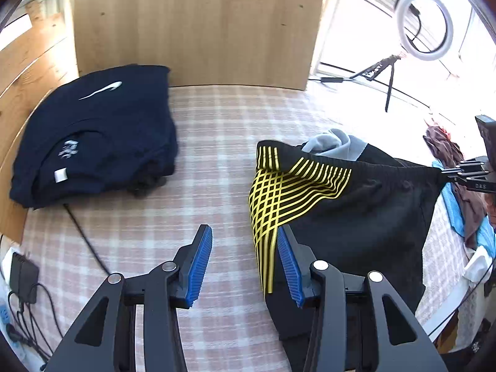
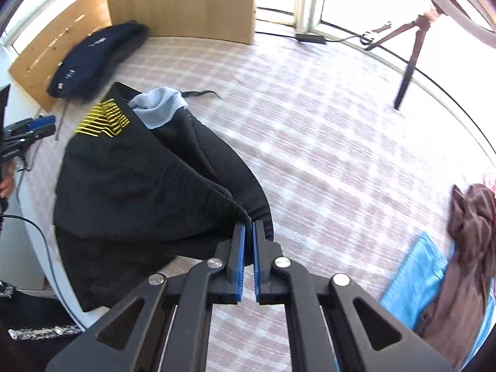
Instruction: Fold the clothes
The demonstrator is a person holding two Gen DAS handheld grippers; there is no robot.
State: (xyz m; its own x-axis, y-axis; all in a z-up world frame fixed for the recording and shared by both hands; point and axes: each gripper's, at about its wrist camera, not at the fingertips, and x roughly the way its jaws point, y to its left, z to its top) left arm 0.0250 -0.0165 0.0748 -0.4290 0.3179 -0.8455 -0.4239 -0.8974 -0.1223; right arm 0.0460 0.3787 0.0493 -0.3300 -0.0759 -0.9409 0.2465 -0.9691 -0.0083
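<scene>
Checked bedding (image 1: 217, 161) is lying under black shorts (image 1: 356, 210), which are hanging at 3 o'clock. Left gripper (image 1: 245, 238) is gaping wide beside their yellow stripes; right gripper (image 2: 249, 232) is pinching their waistband. Folded navy shirts (image 1: 93, 136) are sitting at 10 o'clock.

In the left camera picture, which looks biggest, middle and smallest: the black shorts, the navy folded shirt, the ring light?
1. Black shorts, though they're nearest the camera.
2. Navy folded shirt, nearly as big.
3. Ring light, smallest and farthest away.
</scene>
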